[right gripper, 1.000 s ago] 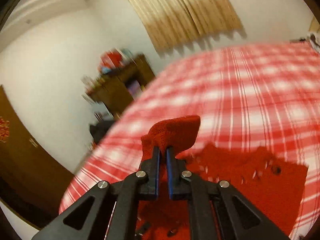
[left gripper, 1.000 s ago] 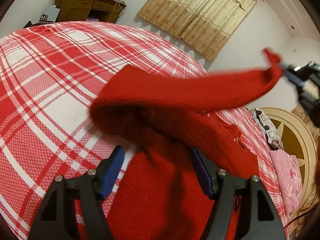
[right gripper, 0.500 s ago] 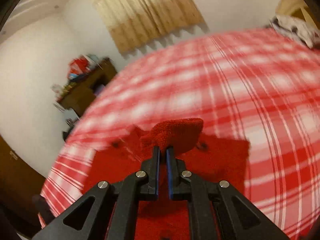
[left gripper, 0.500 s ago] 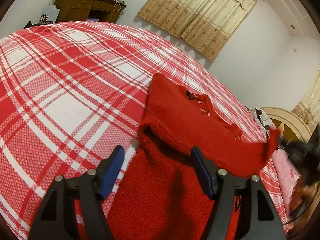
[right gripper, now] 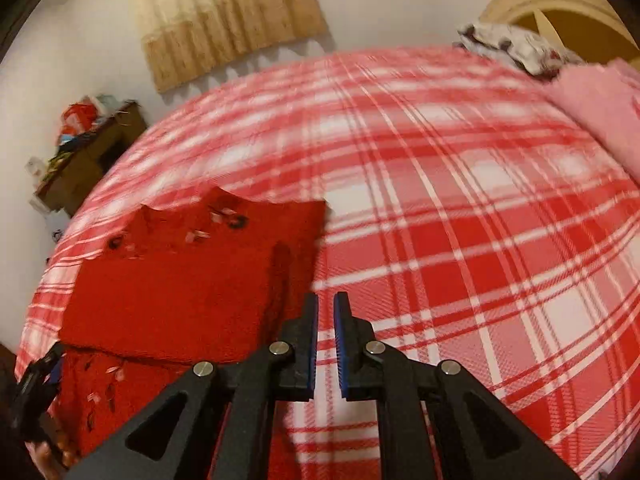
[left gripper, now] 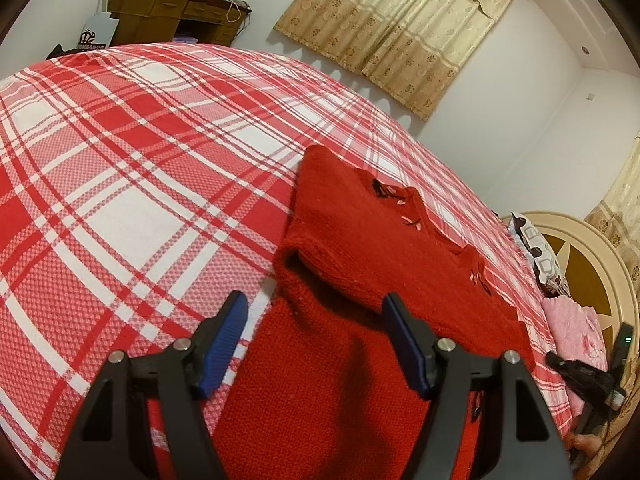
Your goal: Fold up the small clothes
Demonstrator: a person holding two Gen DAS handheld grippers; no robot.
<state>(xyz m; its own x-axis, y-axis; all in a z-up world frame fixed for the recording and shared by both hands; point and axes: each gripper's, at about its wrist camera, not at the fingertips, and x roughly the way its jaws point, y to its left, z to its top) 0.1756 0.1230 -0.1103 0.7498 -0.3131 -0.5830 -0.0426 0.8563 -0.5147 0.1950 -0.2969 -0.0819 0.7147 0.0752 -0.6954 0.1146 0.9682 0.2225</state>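
A small red knitted sweater [left gripper: 360,248] lies on a red-and-white plaid bedspread [left gripper: 120,200], filling the lower centre of the left wrist view, one sleeve folded across its body; its lower part is cut off by the bottom edge and partly hidden behind the tool. The left gripper [left gripper: 316,336] stands wide open, its blue pads on either side of the knit with nothing pinched between them; whether they touch the fabric cannot be told. In the right wrist view the sweater [right gripper: 180,280] sits at centre left, blurred, small pale trims and dark spots near its neckline hard to make out. The right gripper [right gripper: 326,316] is almost closed and empty, only a thin gap between its pads, over the bedspread just right of the sweater's edge. At the lower right of the left view a dark tool and part of a hand are barely legible. Beyond lie a pink quilt [left gripper: 576,328], a cream headboard [left gripper: 600,248], beige curtains [left gripper: 392,28] and a cluttered brown wooden desk [left gripper: 168,16].
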